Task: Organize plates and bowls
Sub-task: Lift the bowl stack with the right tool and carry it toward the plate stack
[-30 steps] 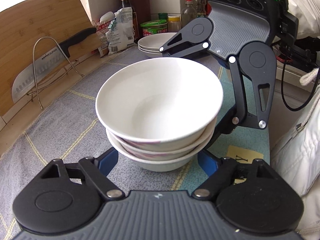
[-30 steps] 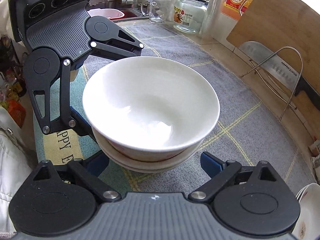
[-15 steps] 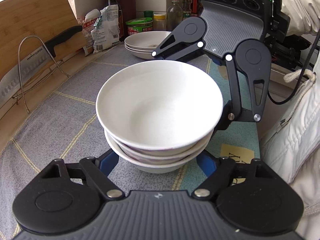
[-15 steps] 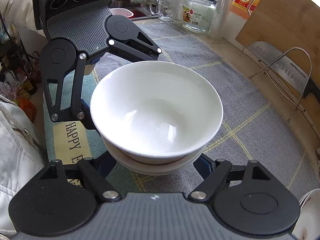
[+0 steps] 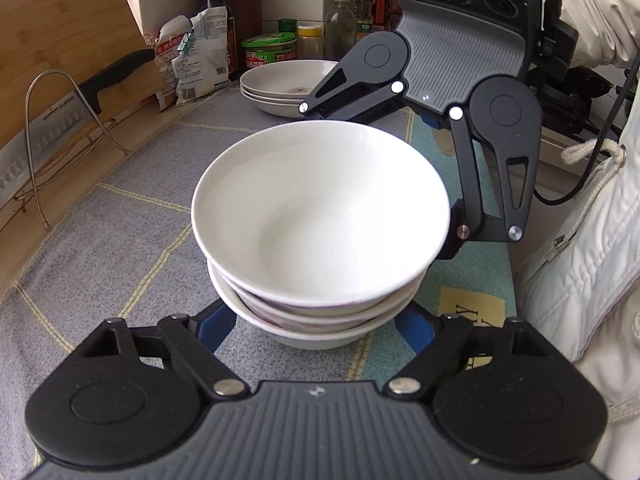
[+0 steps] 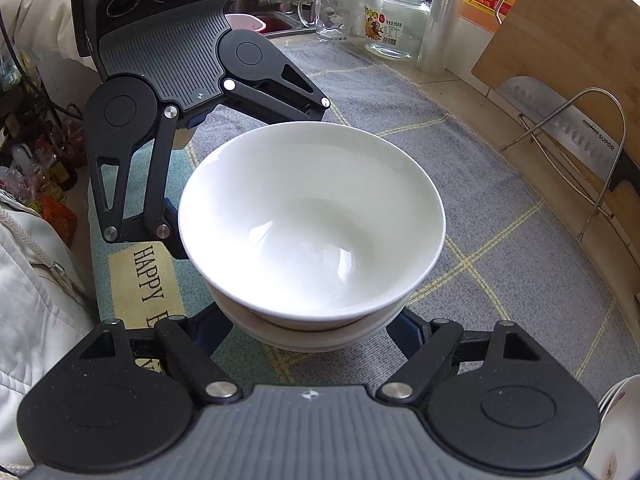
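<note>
**Left wrist view.** A stack of 3 white bowls is sitting upright on the grey mat covering the surface. All 3 mouths are facing straight up, and the stack's axis is running vertically. The bowls are round, so no side is reading as longer. The left claw is straddling the lowest bowl, with 1 blue finger showing on each side, 2 in all. Its jaws are opening with the stack between them. The fingertips are hiding under the rims, so I cannot tell whether the pads are pressing. The right claw is reaching in from the far side, and its tips are hiding behind the stack. A pile of 3 shallow plates is lying flat well behind, near the jars and bottles. 1 knife is leaning in a wire rack against a wooden board.

**Right wrist view.** The same stack is filling the centre with its mouths up. Only 2 rims are clearly separating here under the top bowl. The right claw is sitting moderately wide around the stack's base, with 2 blue fingers flanking it. Their contact with the bowl is hiding, so I cannot tell whether it is gripping. The left claw is facing in from the opposite side. An edge of the plates is showing at the lower right. A white sleeve is showing at the left.
</note>
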